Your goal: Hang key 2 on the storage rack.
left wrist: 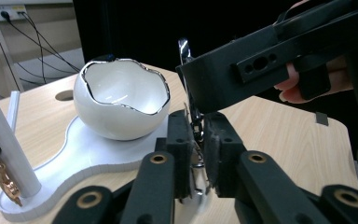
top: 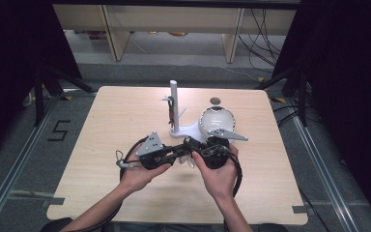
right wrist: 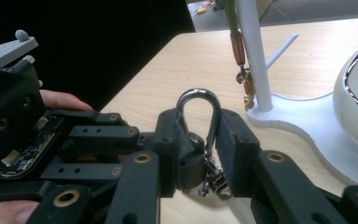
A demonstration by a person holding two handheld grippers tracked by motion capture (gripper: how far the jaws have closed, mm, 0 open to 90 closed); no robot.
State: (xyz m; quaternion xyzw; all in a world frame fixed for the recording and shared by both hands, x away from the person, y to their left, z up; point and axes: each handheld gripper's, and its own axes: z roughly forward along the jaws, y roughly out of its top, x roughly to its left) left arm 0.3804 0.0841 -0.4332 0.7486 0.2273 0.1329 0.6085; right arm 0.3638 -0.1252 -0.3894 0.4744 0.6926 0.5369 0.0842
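Your right gripper (right wrist: pixel 198 140) clamps the silver carabiner clip (right wrist: pixel 198 100); your left gripper (left wrist: pixel 196 140) grips its small chain (left wrist: pixel 196 126), jaws clenched, mid-table (top: pixel 116 125).

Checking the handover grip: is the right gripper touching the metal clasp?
Touching. In the right gripper view, the right gripper has its jaws pressed against both sides of the metal clasp.

"5" on the floor (top: pixel 59 130)
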